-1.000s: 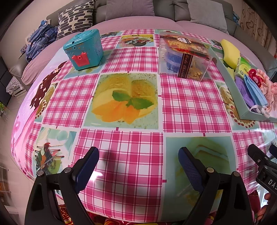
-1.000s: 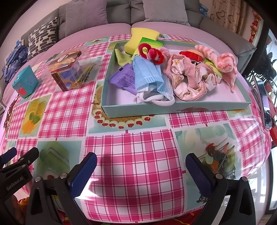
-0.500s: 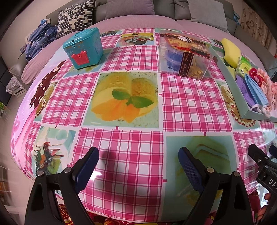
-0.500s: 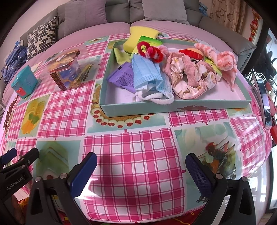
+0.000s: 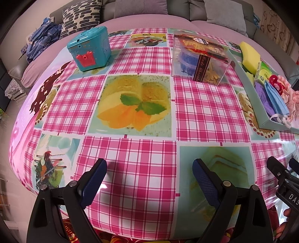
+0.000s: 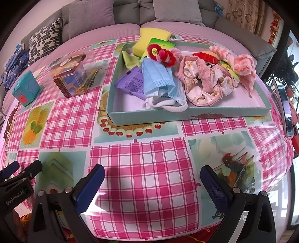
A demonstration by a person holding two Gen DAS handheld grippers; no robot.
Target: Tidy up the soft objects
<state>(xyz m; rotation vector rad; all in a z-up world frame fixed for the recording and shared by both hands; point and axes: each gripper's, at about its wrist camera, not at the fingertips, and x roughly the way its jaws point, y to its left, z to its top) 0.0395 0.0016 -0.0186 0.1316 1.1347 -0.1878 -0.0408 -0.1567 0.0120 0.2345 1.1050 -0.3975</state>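
Both wrist views look low across the table (image 5: 130, 149), sharing the tray (image 6: 149, 115).

- Tablecloth (image 6: 153, 168): pink-and-white plaid squares set between pale green dessert prints
- Tray (image 6: 168, 116): pale teal walls, pinkish-white floor
- Sponge (image 6: 149, 40): yellow
- Mask (image 6: 158, 80): light blue with white loops
- Packet (image 6: 130, 83): purple with dark print
- Scrunchie (image 6: 201, 82): dusty pink with cream lining
- Knit piece (image 6: 241, 65): salmon pink and white
- Fuzzy ring (image 6: 164, 54): red and pink
- Toy box (image 5: 89, 50): teal with a red crown clasp
- Clear box (image 5: 200, 61): see-through, with a dark brown band and blue tubs inside
- Cushion (image 5: 80, 16): white with black dashes
- Gripper pads (image 5: 93, 181): dark blue on black arms
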